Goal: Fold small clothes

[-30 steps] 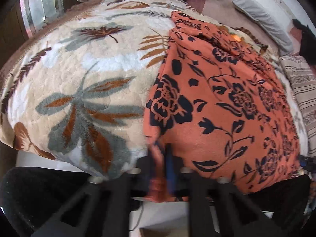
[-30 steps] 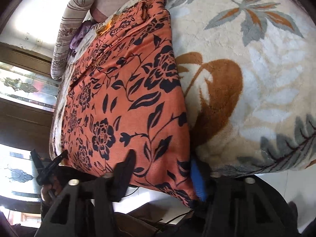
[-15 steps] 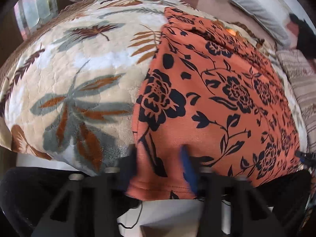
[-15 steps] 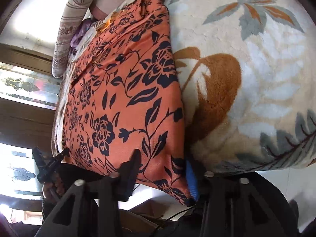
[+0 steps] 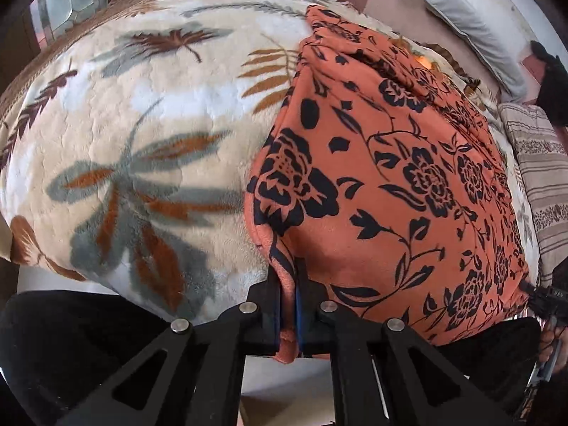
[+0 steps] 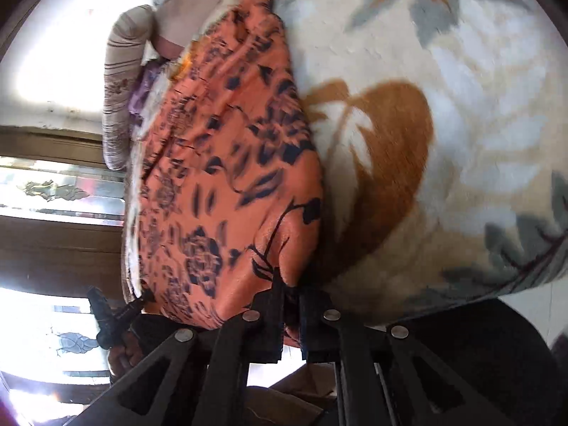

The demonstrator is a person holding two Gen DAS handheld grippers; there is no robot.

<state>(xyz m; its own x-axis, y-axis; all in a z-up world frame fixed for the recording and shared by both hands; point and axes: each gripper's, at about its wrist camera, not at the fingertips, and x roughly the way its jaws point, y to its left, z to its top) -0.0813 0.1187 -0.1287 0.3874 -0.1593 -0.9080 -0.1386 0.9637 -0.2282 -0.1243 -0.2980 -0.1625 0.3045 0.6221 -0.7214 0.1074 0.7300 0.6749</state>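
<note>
An orange garment with a black flower print (image 5: 390, 177) lies spread on a cream blanket with leaf patterns (image 5: 124, 142), its near hem hanging over the bed's front edge. My left gripper (image 5: 289, 284) is shut on the garment's near left corner, and a fold of cloth is bunched between the pads. In the right wrist view the same garment (image 6: 220, 177) runs away from me on the blanket (image 6: 443, 106). There my right gripper (image 6: 291, 305) is closing tight on the near right corner, with cloth pinched between its jaws.
Striped pillows (image 5: 539, 163) and a grey pillow (image 5: 472, 25) line the far and right sides of the bed. A striped bolster (image 6: 120, 88) lies at the head, with a glass-panelled wooden door (image 6: 53, 191) beyond. White floor (image 5: 269, 372) shows below the bed's edge.
The right jaws have come together on the garment's corner. The left jaws stood apart over the hem half a second ago and now pinch it. The cloth near both corners has puckered.
</note>
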